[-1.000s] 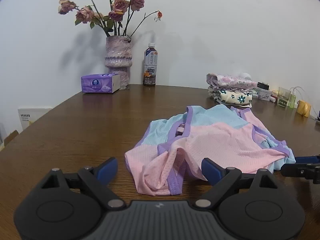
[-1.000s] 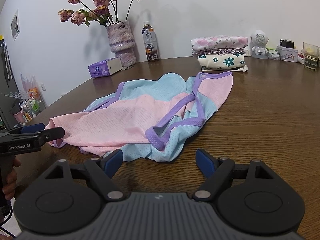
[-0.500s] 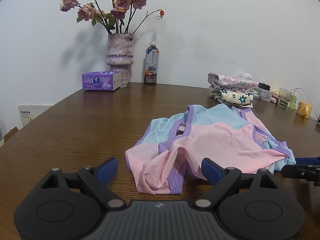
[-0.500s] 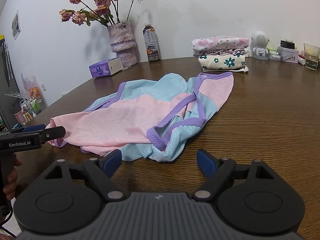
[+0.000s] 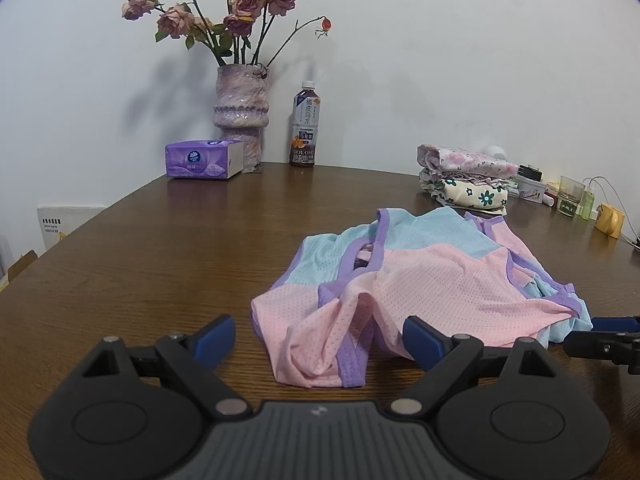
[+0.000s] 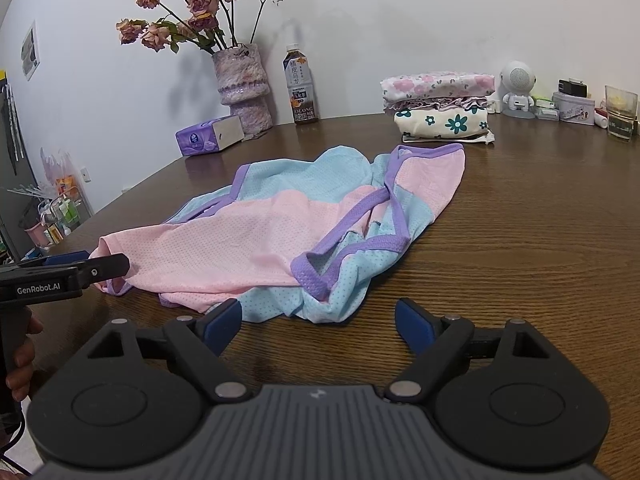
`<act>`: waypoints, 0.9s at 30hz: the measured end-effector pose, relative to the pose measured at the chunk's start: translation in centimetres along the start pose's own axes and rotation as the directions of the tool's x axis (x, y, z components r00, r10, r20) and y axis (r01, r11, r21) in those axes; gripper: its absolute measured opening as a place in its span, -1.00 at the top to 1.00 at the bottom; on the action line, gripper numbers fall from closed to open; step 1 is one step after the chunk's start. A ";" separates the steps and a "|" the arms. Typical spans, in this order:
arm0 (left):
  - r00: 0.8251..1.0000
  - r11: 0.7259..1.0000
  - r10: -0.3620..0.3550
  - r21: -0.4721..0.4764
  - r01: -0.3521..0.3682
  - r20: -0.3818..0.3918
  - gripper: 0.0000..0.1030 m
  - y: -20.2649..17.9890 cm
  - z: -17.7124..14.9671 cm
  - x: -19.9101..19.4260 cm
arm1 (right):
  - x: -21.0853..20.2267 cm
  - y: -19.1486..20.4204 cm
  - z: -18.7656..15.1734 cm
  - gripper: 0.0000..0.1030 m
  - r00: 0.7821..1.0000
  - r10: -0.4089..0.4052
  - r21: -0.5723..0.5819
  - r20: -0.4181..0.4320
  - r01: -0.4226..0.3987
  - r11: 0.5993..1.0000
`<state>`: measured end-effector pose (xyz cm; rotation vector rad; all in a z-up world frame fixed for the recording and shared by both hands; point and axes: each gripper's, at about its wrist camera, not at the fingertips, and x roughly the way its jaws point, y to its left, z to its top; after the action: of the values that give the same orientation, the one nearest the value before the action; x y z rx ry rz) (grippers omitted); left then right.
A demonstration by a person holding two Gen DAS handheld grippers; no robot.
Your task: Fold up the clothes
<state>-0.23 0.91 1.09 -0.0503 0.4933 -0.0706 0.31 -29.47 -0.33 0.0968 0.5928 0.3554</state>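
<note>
**Left wrist view: garment lies ahead of both hand-held grippers, long axis running between them**

The pink, blue and purple mesh garment (image 5: 424, 280) lies crumpled on the worktop (image 5: 160, 264), unfolded. Its long axis runs crosswise, from one hand-held gripper towards the other. The left hand-held gripper (image 5: 318, 332) is released, jaws wide, with a bunched pink end just ahead between the pads and untouched. The right hand-held gripper (image 6: 318, 316) is likewise released, holding nothing; the blue hem (image 6: 304, 300) lies just ahead of it. Each hand is nearest its own end. Judgement: both ends are within reach for a paired pinch, none yet begun.
</note>
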 end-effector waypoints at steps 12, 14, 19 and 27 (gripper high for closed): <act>1.000 1.000 -0.001 -0.006 0.001 -0.005 -0.76 0.2 0.0 0.1 | 0.0 0.0 -0.1 -0.66 1.000 0.001 0.002 -0.001 -0.001 1.000; 1.000 1.000 -0.003 -0.007 0.003 -0.006 -0.76 0.2 0.0 0.1 | 0.0 0.0 0.0 -0.66 1.000 0.001 0.001 -0.002 -0.001 1.000; 1.000 1.000 -0.002 -0.009 0.002 -0.009 -0.76 0.1 0.0 0.2 | 0.1 0.0 0.0 -0.66 1.000 0.002 0.003 -0.003 -0.002 1.000; 1.000 1.000 -0.004 -0.011 0.004 -0.010 -0.76 0.1 -0.1 0.2 | 0.1 0.0 -0.1 -0.66 1.000 0.002 0.002 -0.003 -0.002 1.000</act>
<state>-0.07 1.01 0.92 -0.0617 0.5032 -0.0719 0.33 -29.44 -0.40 0.0986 0.5963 0.3574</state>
